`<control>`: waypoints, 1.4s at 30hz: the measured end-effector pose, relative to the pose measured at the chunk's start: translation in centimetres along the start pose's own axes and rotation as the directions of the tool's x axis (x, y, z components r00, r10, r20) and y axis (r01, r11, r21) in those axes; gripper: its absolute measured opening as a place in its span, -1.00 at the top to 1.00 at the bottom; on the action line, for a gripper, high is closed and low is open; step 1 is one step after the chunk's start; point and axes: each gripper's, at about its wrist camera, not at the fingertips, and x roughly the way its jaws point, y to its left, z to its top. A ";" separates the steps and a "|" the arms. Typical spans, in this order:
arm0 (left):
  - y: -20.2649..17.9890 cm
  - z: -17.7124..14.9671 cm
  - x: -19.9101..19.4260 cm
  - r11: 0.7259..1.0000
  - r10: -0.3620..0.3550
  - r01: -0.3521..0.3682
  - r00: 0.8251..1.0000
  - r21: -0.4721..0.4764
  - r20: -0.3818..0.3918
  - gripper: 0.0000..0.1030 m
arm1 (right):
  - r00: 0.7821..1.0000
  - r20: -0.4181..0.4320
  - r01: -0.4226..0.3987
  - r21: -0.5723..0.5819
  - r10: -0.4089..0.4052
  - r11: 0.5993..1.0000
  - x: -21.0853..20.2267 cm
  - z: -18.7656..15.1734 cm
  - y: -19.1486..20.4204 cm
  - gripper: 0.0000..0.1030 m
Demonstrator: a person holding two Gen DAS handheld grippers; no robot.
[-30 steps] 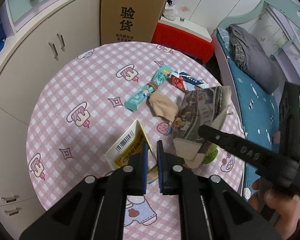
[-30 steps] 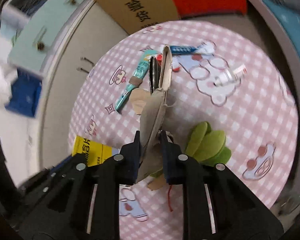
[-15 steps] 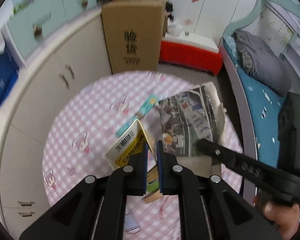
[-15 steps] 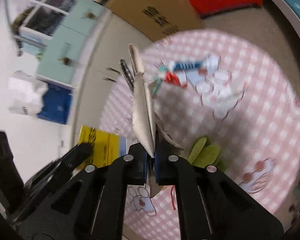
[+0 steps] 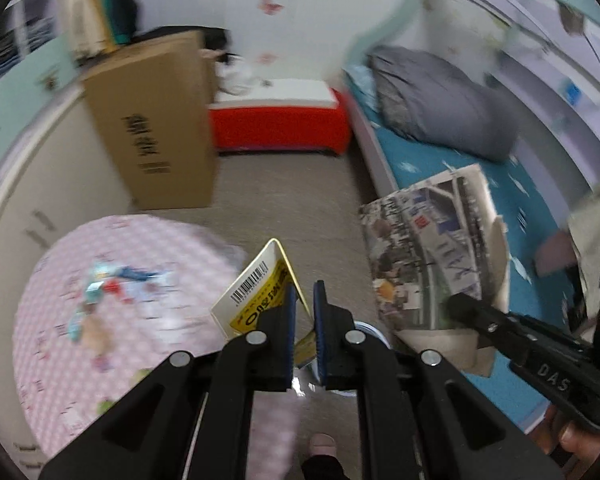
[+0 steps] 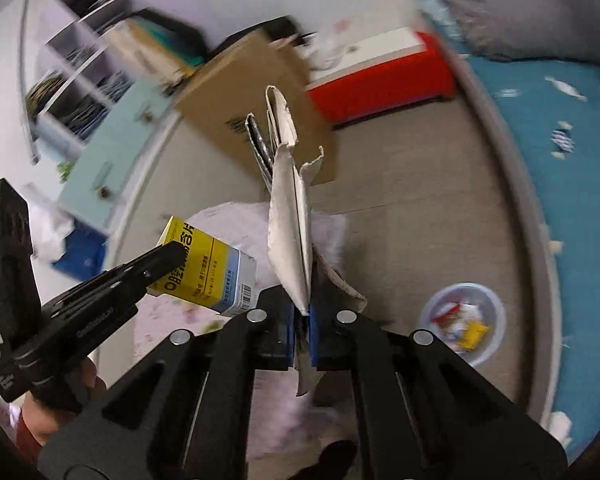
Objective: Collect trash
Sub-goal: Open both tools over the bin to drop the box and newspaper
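Left wrist view: left gripper (image 5: 303, 312) clamped on flattened yellow cardboard box (image 5: 256, 300). Right gripper (image 6: 299, 320) pinching folded printed newspaper (image 6: 290, 216), both held off pink round table (image 5: 60, 300), above floor; grey waste basket (image 6: 462, 322) nearby.

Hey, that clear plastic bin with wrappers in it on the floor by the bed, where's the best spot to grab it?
Probably the upper rim of the clear plastic bin, from above. It stands upright with its mouth open, so one finger can slip inside the thin wall and the other outside.
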 end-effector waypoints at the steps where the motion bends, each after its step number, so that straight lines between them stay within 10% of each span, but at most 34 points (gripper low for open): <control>1: -1.4 0.0 0.7 1.000 -0.010 0.010 1.000 0.018 -0.011 0.84 | 1.000 0.006 0.025 0.012 -0.026 1.000 -0.7 -0.1 -1.8 0.91; 17: -17.5 -0.7 9.8 0.958 -0.102 0.149 0.975 0.243 -0.197 0.80 | 0.984 0.034 0.160 0.251 -0.174 0.955 -6.6 -2.5 -17.0 0.91; 19: -18.2 -0.7 10.3 0.956 -0.098 0.152 0.971 0.250 -0.216 0.48 | 0.984 0.029 0.163 0.256 -0.176 0.953 -6.3 -2.2 -17.3 0.91; 21: -18.4 -0.7 10.5 0.957 -0.082 0.135 0.975 0.258 -0.206 -0.18 | 0.984 0.025 0.164 0.262 -0.177 0.951 -6.1 -2.2 -17.5 0.91; 42: -10.6 0.2 7.4 0.989 0.080 -0.066 0.991 0.134 -0.104 -0.41 | 0.985 -0.081 0.162 0.133 -0.152 0.978 -0.8 -2.4 -12.7 0.90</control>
